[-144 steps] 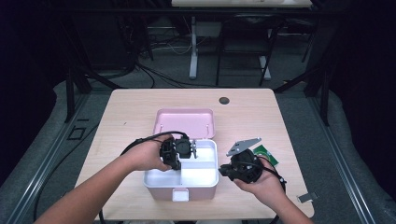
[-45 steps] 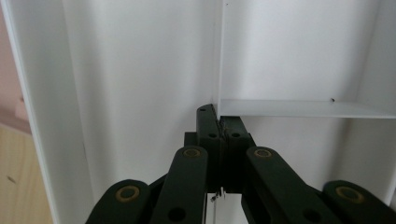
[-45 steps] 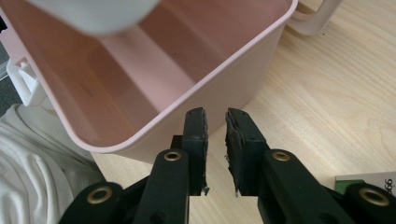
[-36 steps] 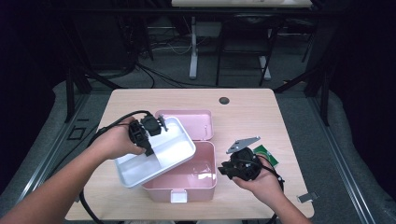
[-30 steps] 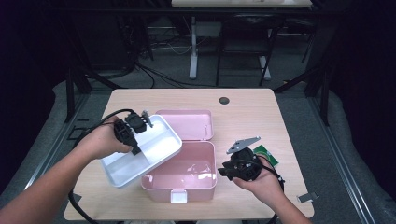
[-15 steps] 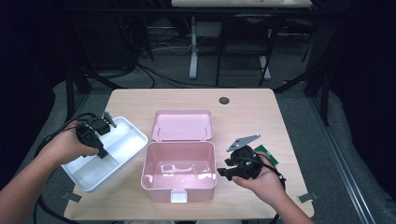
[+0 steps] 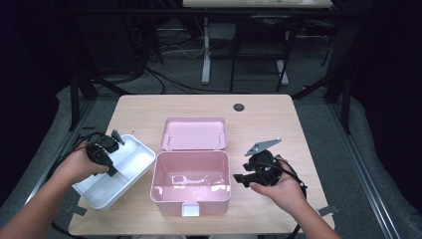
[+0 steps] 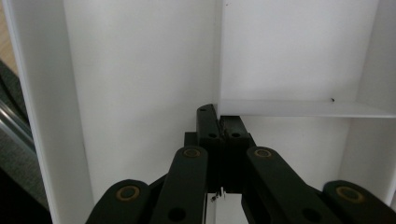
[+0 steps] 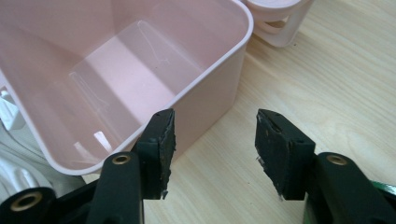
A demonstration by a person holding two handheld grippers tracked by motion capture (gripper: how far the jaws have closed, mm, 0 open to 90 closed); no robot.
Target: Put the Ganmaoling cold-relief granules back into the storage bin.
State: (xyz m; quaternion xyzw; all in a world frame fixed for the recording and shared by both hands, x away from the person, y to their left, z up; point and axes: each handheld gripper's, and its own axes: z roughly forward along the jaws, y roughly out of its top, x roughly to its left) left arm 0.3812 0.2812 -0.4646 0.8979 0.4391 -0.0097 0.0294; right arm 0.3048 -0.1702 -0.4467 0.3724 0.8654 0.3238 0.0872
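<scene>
My left gripper (image 7: pixel 105 153) sits over the white tray (image 7: pixel 130 167), jaws pinched together on its inner divider wall (image 8: pixel 299 108); the tray rests on the table (image 7: pixel 278 119) just left of the open pink box (image 7: pixel 190 183), my left forearm angling in from the bottom-left corner. My right gripper (image 9: pixel 212 149) lies low beside the box's right wall, jaws apart with nothing between them, hand cupped under it.

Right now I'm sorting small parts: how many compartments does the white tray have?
3 visible in the white tray: one long at left, two smaller at right split by a divider, which the left gripper clamps. More may be hidden.
</scene>
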